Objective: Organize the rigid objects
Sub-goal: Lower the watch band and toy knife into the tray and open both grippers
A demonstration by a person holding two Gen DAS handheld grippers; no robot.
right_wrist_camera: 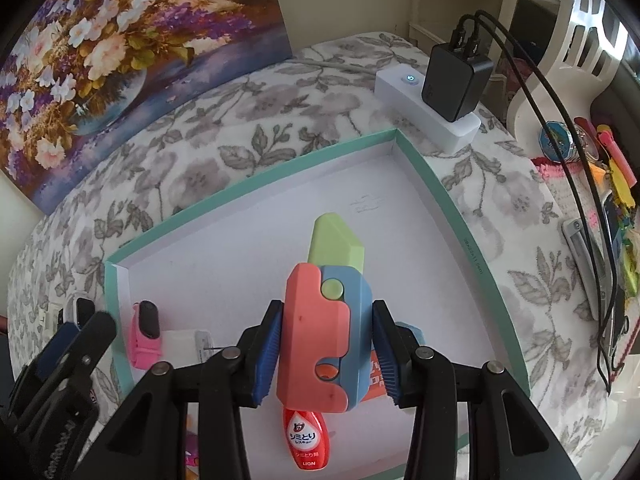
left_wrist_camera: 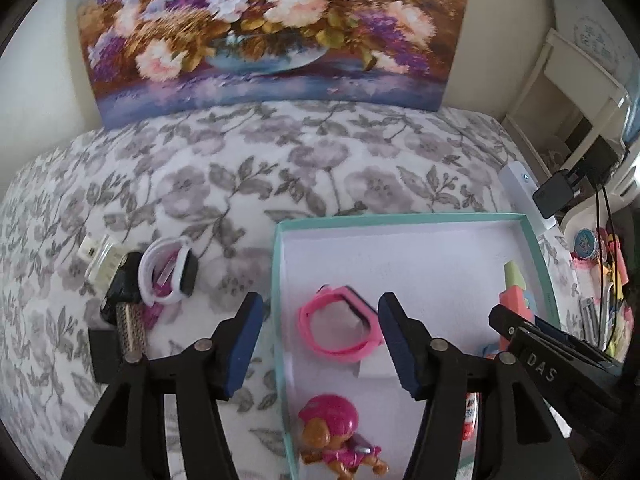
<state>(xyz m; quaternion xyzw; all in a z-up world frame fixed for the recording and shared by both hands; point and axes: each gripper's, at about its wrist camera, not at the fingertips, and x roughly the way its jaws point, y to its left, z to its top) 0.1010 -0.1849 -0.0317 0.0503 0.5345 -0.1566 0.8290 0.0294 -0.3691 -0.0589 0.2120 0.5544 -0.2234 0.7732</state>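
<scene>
A teal-rimmed white box (left_wrist_camera: 280, 280) lies on the floral cloth. In it lie a pink watch (left_wrist_camera: 340, 326), a pink-helmeted toy figure (left_wrist_camera: 336, 436) and a red stain-remover bottle (right_wrist_camera: 306, 436). My left gripper (left_wrist_camera: 320, 344) is open and empty, its fingers straddling the box's left wall above the pink watch. My right gripper (right_wrist_camera: 324, 352) is shut on a coral, blue and green toy knife (right_wrist_camera: 324, 320), held over the box; the knife also shows in the left wrist view (left_wrist_camera: 516, 296). The pink watch shows in the right wrist view (right_wrist_camera: 144, 334) too.
Left of the box lie a white watch (left_wrist_camera: 168, 274), a white charger (left_wrist_camera: 98, 258) and dark small items (left_wrist_camera: 124, 292). A white power strip (right_wrist_camera: 424, 108) with a black adapter (right_wrist_camera: 456, 76) sits behind the box. A flower painting (left_wrist_camera: 272, 28) leans on the wall. Stationery clutter (right_wrist_camera: 608, 200) lies right.
</scene>
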